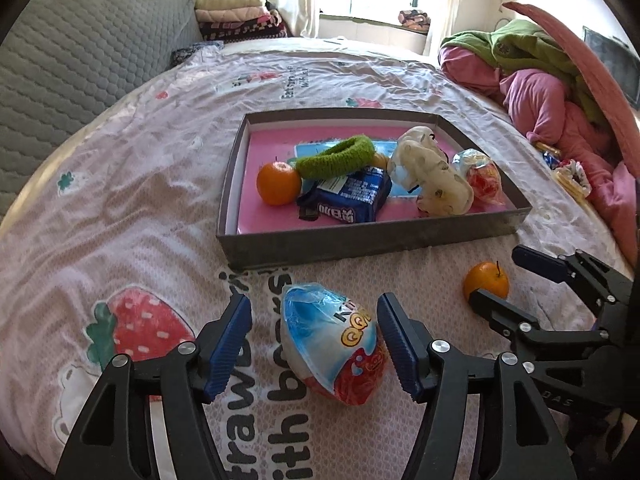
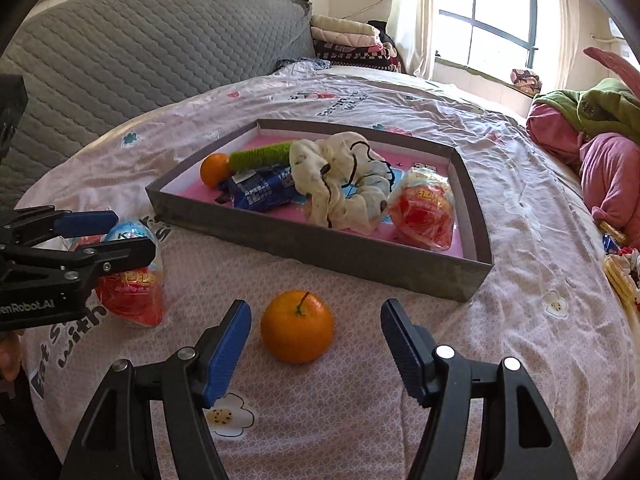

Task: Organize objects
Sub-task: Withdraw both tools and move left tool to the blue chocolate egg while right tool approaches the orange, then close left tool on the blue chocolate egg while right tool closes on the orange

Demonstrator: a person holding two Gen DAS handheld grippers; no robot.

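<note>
A blue, white and red egg-shaped candy pack (image 1: 332, 344) lies on the strawberry-print bedsheet between the fingers of my left gripper (image 1: 314, 308). The jaws stand open, with a gap to the left pad and the right pad close beside the pack. In the right wrist view an orange (image 2: 297, 325) sits on the sheet between the open fingers of my right gripper (image 2: 315, 312), touching neither pad. The same orange (image 1: 486, 280) shows in the left wrist view. Behind both stands a grey tray (image 1: 360, 244) (image 2: 320, 256) with a pink floor.
The tray holds another orange (image 1: 278, 182), a green hair band (image 1: 336, 156), a blue snack pack (image 1: 352, 196), a white scrunchie (image 2: 344, 184) and a second egg pack (image 2: 424, 208). Pink and green clothes (image 1: 540, 80) are piled at right. A grey quilted headboard (image 2: 140, 52) stands at left.
</note>
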